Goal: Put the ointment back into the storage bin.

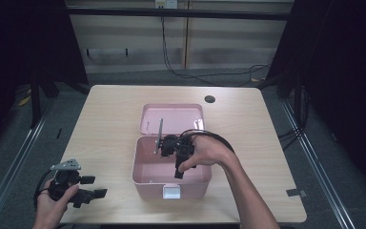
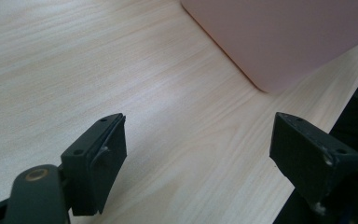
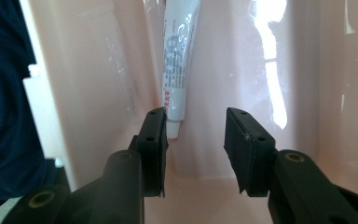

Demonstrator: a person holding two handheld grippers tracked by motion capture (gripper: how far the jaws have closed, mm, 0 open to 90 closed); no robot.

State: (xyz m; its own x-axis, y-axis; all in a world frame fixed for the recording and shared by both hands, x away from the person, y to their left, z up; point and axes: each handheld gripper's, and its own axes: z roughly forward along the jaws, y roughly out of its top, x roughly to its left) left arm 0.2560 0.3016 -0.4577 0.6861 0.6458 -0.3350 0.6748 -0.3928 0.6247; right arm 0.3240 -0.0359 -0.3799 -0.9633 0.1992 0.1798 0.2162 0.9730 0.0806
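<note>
Both grippers have their jaws apart, holding nothing. Right gripper [image 1: 177,172] dips into the open pink box [image 1: 143,179], where a white tube [image 3: 179,60] lies just beyond its jaws. Left gripper [image 1: 91,192] rests on the table [image 1: 109,114] beside the box.

High view overlooks the table [image 1: 105,114]; tool views sit close, perhaps sharing the pink box [image 1: 145,176].

Colours I read across the views.
Pink box [image 1: 145,176], pale wood-grain table [image 1: 105,114], black grippers [image 1: 78,191]; white tube [image 3: 179,65], print perhaps blue and red.
</note>
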